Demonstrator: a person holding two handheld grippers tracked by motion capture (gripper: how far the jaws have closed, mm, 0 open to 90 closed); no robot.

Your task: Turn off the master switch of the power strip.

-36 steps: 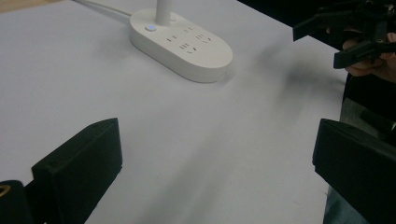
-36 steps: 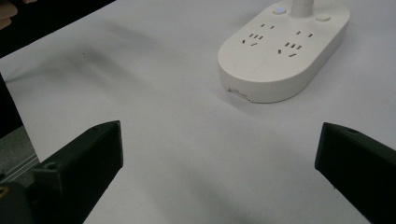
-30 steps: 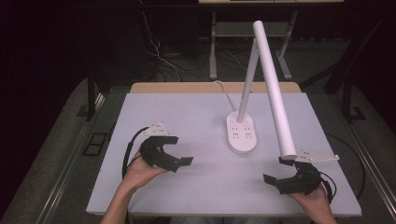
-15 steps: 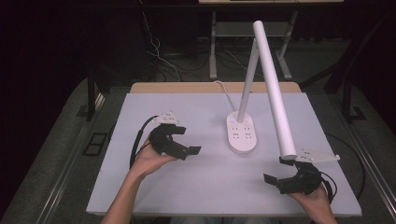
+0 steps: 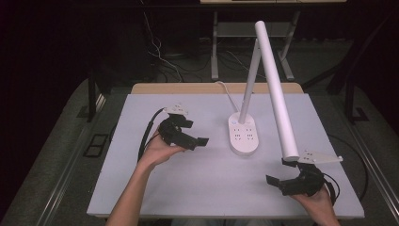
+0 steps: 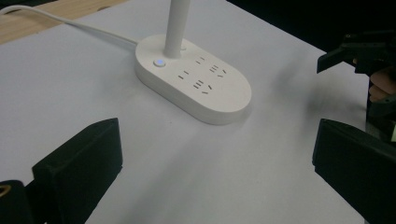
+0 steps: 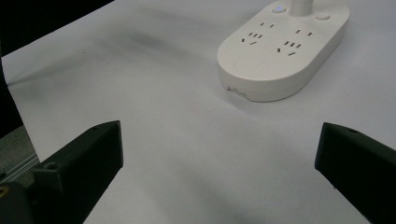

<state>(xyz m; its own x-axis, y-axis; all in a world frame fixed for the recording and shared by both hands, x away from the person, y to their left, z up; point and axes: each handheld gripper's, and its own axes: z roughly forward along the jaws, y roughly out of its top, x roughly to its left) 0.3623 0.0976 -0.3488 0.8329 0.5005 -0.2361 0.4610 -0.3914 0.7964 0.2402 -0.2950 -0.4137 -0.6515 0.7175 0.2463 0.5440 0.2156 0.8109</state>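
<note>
A white desk lamp stands on an oval base (image 5: 243, 135) with several sockets on top; its long tube head (image 5: 275, 89) slants down toward the front right. My left gripper (image 5: 195, 133) hovers just left of the base, open and holding nothing. In the left gripper view the base (image 6: 194, 79) lies ahead between the wide-apart jaws of the left gripper (image 6: 217, 154), with a small blue-lit button (image 6: 159, 62) beside the stem. My right gripper (image 5: 281, 172) is near the table's front right, open and empty, under the tube's end. The right gripper view has the base (image 7: 285, 51) ahead of the right gripper (image 7: 217, 154).
The lamp's white cable (image 5: 226, 89) runs from the base to the table's far wooden edge (image 5: 211, 88). The white tabletop (image 5: 202, 188) is bare in front of the base. The other gripper (image 6: 364, 51) appears at the right of the left gripper view. Dark floor and desk legs lie beyond.
My left gripper has moved forward and to the right, closer to the lamp base. The right gripper and the lamp have stayed where they were.
</note>
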